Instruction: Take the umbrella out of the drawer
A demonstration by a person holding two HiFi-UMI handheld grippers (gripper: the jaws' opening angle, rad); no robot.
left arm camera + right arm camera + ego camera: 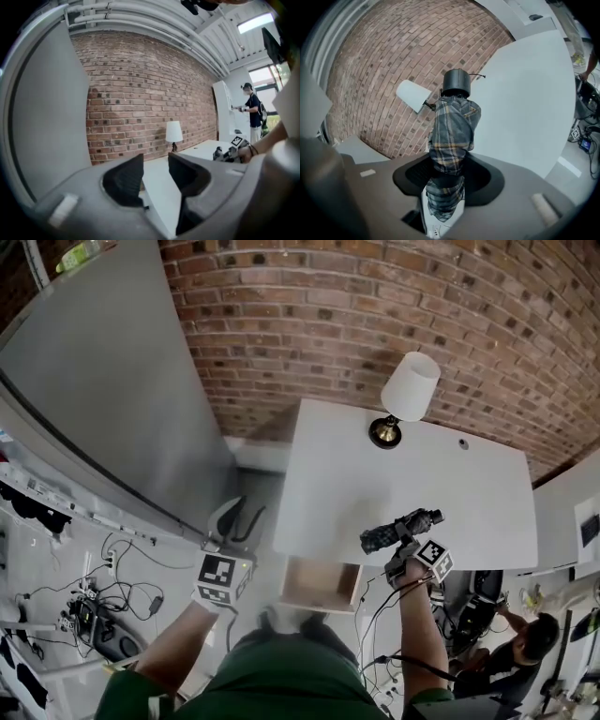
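My right gripper [403, 549] [449, 174] is shut on a folded plaid umbrella [401, 528] [453, 125], which hangs just above the front edge of the white table [469, 502]. The umbrella's black round end [456, 83] points away from the gripper, toward the lamp. Below the table's front edge an open wooden drawer [319, 583] sticks out; nothing shows inside it. My left gripper [231, 518] [155, 174] hovers left of the drawer, open, with nothing between its jaws. In the left gripper view the umbrella [224, 153] appears far off at the right.
A white-shaded lamp [405, 395] [174, 133] [412, 95] stands at the table's back by the brick wall [309, 324]. A large grey panel [103, 399] leans at the left. Cables [94, 601] lie on the floor. A person [525, 634] stands at the lower right.
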